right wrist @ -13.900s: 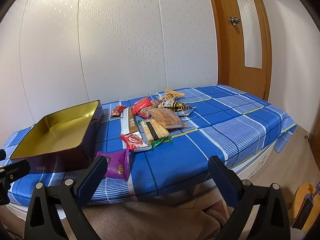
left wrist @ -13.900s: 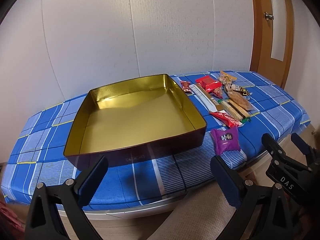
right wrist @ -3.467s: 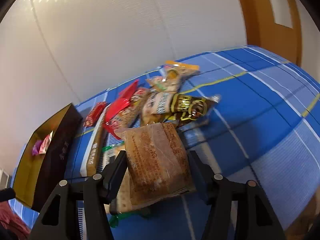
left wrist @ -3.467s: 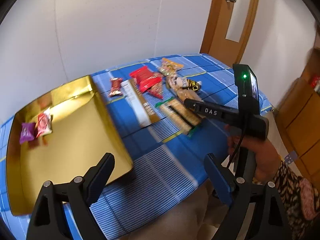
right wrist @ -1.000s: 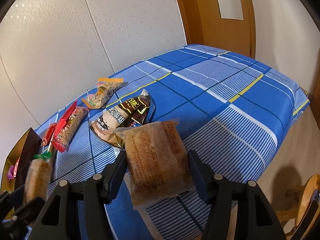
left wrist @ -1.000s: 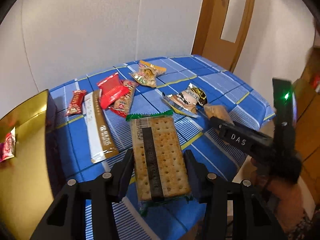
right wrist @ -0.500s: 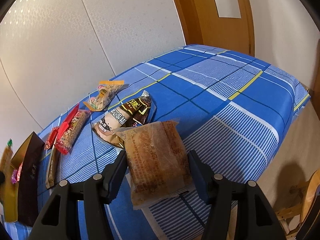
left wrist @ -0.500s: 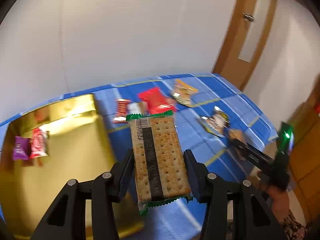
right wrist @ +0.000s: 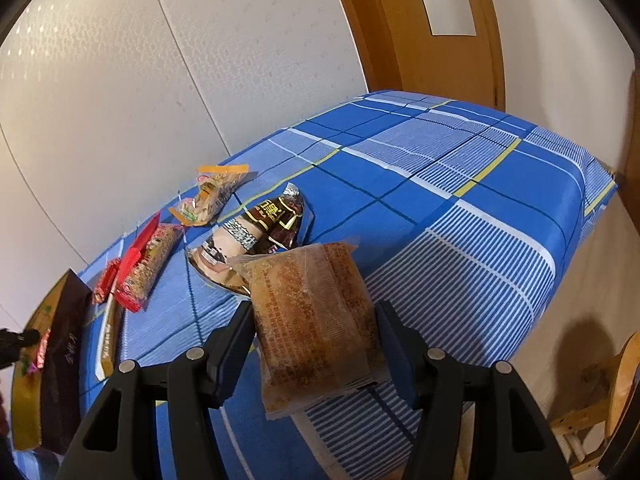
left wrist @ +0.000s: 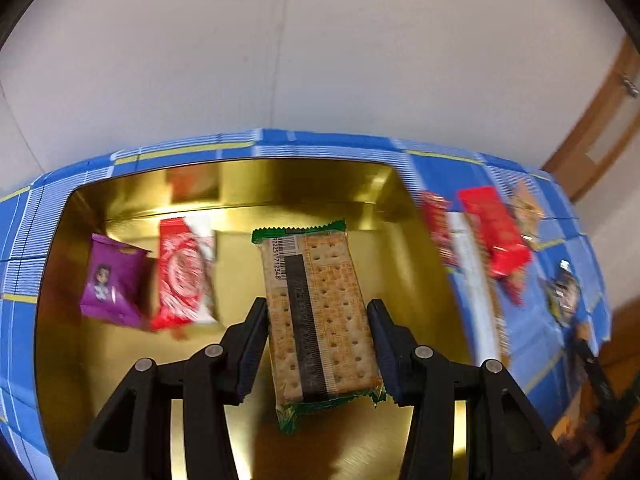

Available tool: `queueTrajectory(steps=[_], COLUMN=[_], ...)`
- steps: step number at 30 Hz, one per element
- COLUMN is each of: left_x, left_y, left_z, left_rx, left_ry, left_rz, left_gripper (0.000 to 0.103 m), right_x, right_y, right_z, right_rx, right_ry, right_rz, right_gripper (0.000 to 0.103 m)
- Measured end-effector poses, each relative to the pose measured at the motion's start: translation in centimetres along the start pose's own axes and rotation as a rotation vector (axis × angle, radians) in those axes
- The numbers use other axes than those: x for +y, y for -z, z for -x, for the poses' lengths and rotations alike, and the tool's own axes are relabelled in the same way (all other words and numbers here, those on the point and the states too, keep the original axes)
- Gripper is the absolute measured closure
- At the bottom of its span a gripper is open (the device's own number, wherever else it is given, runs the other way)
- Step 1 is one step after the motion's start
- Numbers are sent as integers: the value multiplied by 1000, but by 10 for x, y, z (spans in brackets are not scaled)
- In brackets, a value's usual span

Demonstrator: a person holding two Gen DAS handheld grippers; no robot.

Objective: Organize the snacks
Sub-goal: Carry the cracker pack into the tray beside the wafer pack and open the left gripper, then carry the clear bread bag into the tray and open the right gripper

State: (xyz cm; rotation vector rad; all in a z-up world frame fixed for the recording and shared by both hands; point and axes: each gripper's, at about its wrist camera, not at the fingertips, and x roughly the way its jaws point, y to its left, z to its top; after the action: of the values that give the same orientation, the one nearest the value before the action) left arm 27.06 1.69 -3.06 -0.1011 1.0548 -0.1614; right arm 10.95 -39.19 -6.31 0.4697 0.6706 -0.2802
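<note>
Snacks partly sorted: purple packet (left wrist: pixel 114 282) and red packet (left wrist: pixel 185 274) in gold tin (left wrist: pixel 60 248), cracker pack (left wrist: pixel 318 312) clamped in left gripper (left wrist: pixel 316 340) above tin, brown pastry pack (right wrist: pixel 316 328) clamped in right gripper (right wrist: pixel 314 346), several wrappers (right wrist: pixel 240 232) left on blue cloth (right wrist: pixel 460 220).

In the left wrist view, motion blur smears the loose red and white snack packets (left wrist: pixel 486 240) at three o'clock; their print is unreadable. In the right wrist view, the gold-lined dark rectangular tin (right wrist: pixel 64 360) at nine o'clock is cut by the picture's edge.
</note>
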Motion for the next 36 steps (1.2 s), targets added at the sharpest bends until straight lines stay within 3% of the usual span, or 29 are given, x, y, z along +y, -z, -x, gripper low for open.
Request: queueTrajectory(steps=[6, 11, 14, 15, 18, 27, 36], left_x=[21, 25, 26, 28, 36, 43, 46], left_y=[-13, -22, -21, -20, -16, 14, 43], left_z=[-25, -33, -35, -34, -28, -4, 26], left_rx=[43, 7, 8, 6, 4, 52, 17], left_ry=[-35, -49, -81, -79, -62, -4, -3], left_rz=[46, 34, 36, 46, 89, 136, 99], left_gripper=[53, 52, 40, 32, 24, 22, 22], right_x=[14, 26, 32, 32, 36, 69, 133], right_y=[0, 2, 3, 4, 5, 16, 35], right_z=[8, 9, 10, 10, 11, 11, 10], right_rx=[-43, -54, -63, -69, -77, -77, -3], right_ry=[-37, -59, -64, -64, -73, -122, -209], right_rz=[33, 57, 77, 83, 87, 169, 310], right_gripper=[41, 41, 41, 41, 41, 41, 41])
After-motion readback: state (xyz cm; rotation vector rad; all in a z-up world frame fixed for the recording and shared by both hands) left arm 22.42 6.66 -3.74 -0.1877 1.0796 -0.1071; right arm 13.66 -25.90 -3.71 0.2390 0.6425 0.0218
